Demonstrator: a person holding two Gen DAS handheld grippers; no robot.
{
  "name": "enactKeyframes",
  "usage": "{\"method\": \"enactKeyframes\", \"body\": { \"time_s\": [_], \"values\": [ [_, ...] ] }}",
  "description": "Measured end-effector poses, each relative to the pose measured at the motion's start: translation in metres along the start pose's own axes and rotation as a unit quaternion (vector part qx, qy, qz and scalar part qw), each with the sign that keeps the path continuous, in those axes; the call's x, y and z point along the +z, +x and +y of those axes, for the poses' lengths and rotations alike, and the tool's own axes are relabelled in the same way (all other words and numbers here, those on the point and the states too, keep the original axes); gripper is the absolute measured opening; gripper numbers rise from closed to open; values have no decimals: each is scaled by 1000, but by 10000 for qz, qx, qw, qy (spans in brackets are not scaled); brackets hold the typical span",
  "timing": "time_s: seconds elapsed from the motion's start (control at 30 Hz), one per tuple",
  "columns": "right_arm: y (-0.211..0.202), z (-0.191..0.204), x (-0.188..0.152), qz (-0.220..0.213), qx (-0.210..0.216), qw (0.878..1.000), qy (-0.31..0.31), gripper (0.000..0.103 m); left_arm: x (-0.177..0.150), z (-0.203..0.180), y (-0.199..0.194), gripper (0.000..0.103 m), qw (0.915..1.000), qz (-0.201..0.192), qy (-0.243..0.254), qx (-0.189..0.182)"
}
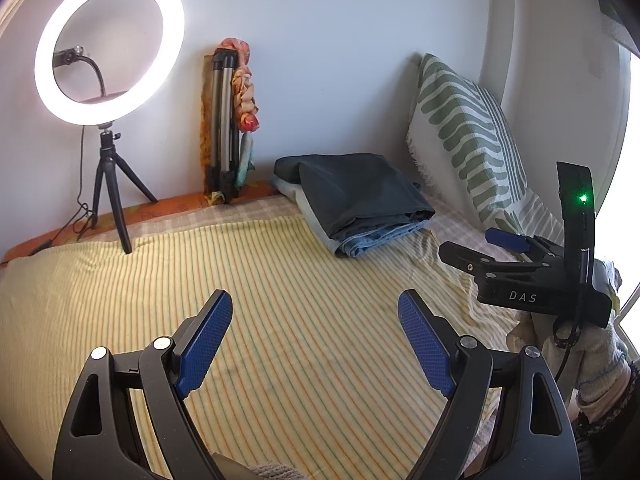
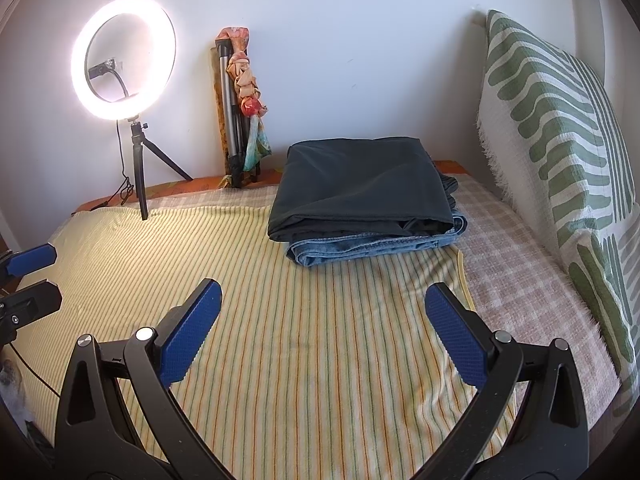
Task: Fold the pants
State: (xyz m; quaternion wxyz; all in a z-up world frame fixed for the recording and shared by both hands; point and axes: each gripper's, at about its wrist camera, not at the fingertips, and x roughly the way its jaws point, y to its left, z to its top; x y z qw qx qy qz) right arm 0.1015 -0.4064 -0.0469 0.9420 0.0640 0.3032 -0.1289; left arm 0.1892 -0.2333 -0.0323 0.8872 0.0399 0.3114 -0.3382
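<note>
A stack of folded pants lies at the far side of the bed: dark grey pants (image 2: 360, 184) on top of blue jeans (image 2: 372, 246). The same stack shows in the left wrist view, dark pants (image 1: 360, 192) over jeans (image 1: 372, 238). My left gripper (image 1: 315, 305) hovers open over the yellow striped blanket (image 1: 280, 320), nothing between its blue pads. My right gripper (image 2: 323, 298) is open too, over the blanket (image 2: 320, 360), short of the stack. The right gripper's body (image 1: 532, 280) shows from the side at the right of the left wrist view.
A lit ring light on a small tripod (image 2: 124, 60) stands at the bed's far left corner. A folded tripod wrapped in cloth (image 2: 240, 108) leans on the wall. A green-patterned pillow (image 2: 560, 140) stands along the right side. A checked sheet (image 2: 520, 280) lies beside the blanket.
</note>
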Motion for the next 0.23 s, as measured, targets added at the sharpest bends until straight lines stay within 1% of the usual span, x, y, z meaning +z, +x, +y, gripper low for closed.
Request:
{"method": "enactKeyframes", "body": {
  "time_s": [0.1, 0.23],
  "values": [
    [0, 0, 0, 2, 11, 10000, 6, 103, -1, -2, -3, 85, 9999, -96, 55, -40],
    [1, -1, -1, 20, 20, 10000, 26, 103, -1, -4, -5, 85, 9999, -85, 85, -66]
  ]
}}
